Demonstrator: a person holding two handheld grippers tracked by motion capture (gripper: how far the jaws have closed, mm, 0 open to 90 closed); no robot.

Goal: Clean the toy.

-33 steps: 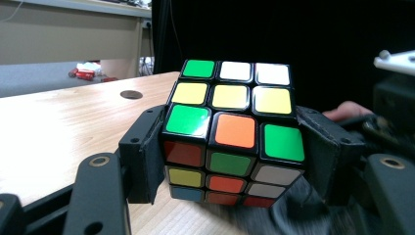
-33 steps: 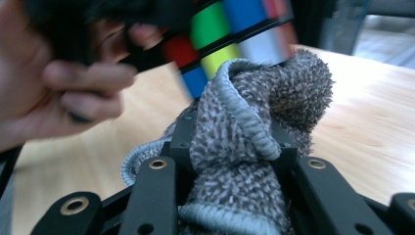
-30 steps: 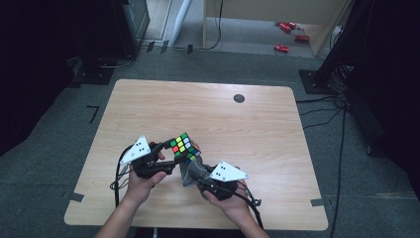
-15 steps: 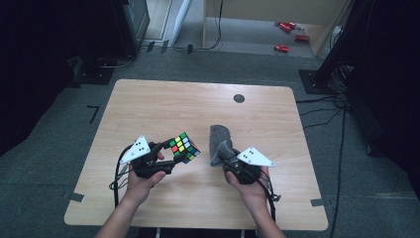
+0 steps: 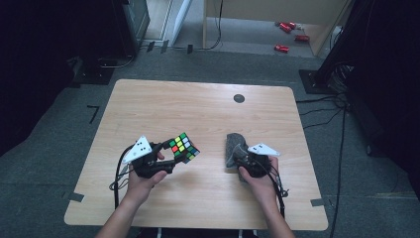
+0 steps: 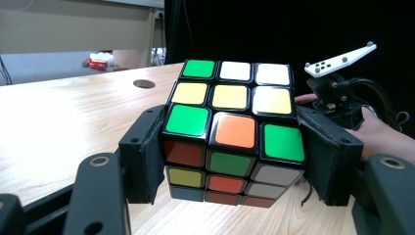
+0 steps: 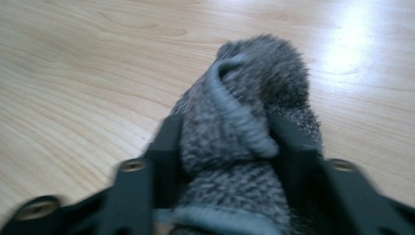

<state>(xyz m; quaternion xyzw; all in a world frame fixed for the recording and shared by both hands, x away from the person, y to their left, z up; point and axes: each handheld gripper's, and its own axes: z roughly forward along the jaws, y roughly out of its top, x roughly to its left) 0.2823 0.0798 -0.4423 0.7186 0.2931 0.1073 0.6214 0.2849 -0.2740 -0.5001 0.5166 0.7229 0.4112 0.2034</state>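
Bare table (image 5: 198, 106) surrounds the cube (image 5: 183, 147) and cloth (image 5: 233, 148).

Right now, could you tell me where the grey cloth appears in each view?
High view: grey cloth right of centre, at the right claw.
Left gripper view: not in it.
Right gripper view: cloth centre, between the jaws.
Shared landmark: wooden table.

A glossy plastic multicoloured puzzle cube (image 6: 230, 134), a rough grey terry cloth (image 7: 244, 142) – set on a smooth, pale wooden table (image 5: 198, 109).
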